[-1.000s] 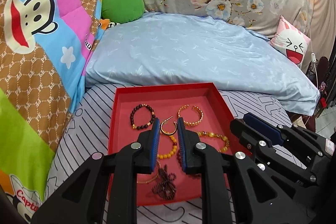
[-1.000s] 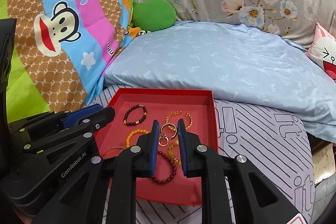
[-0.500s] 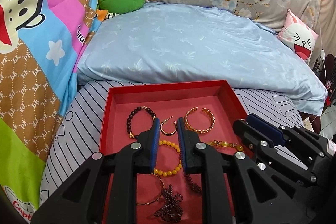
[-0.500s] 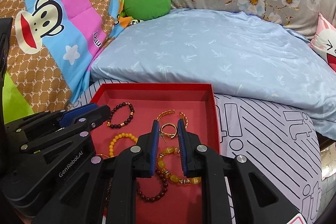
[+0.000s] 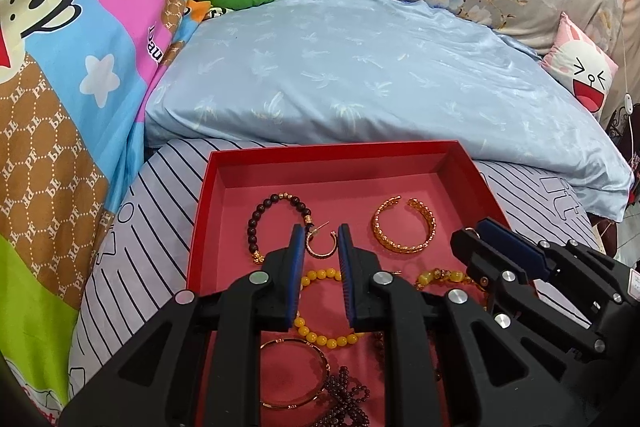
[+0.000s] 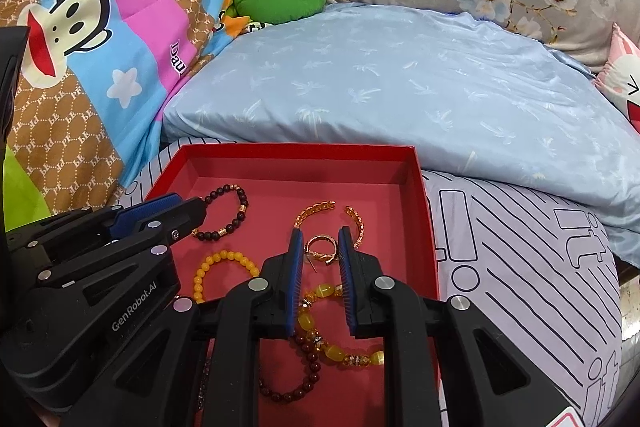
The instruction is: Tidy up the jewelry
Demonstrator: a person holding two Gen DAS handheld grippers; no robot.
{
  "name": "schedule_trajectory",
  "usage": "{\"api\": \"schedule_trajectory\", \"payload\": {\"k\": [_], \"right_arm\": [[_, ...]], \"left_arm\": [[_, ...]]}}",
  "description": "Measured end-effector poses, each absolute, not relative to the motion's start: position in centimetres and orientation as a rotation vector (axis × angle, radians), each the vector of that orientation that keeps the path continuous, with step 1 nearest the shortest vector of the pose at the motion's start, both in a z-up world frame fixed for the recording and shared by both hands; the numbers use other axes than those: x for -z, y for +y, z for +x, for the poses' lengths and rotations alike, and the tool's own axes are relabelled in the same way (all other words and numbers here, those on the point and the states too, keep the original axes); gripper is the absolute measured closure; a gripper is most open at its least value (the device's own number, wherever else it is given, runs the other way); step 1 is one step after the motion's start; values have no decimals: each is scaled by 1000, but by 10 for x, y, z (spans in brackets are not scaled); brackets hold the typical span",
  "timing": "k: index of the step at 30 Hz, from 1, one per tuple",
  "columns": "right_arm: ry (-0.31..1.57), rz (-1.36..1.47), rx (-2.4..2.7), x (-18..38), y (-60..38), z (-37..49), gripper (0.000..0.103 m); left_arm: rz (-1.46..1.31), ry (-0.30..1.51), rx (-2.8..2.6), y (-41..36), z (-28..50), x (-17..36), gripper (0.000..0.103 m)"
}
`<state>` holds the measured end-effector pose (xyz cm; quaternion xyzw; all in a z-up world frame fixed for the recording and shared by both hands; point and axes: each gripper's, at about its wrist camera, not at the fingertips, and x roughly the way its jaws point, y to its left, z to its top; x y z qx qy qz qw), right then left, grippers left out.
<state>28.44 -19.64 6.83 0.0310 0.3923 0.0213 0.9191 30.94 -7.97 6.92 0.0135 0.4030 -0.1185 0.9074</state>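
- Left claw tilts down over the red tray on the bed, jaws a narrow gap apart, grasping nothing; a gold hoop lies seen between its tips
- Right claw is angled alike, narrowly parted and empty, above a gold ring
- Bracelets lie loose in the tray
- Left claw's body reads "GenRobot.AI"; the quilt shows "PF"

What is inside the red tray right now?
The red tray holds a dark bead bracelet, gold cuff, gold hoop earring, yellow bead bracelet and thin bangle; the gripper fingers cover the rest.
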Motion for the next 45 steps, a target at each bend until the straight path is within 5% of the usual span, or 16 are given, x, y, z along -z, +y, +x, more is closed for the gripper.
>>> {"api": "schedule_trajectory", "payload": {"k": [10,15,21,32,45], "right_arm": [[818,60,-37,-61,-195,288,85],[815,59,-24,-62,-195,286,80],[792,72,7,-69,-198,273,58],[773,69,20,-80,-193,232,57],[783,89,57,-81,-200,184,43]], "left_arm": [[28,842,236,-79,313,-62,85],[20,835,194,-74,310,-61,58],[-10,833,178,-64,301,-64,55],[-26,812,171,-54,261,-77,48],[-30,808,112,-44,213,-81,18]]}}
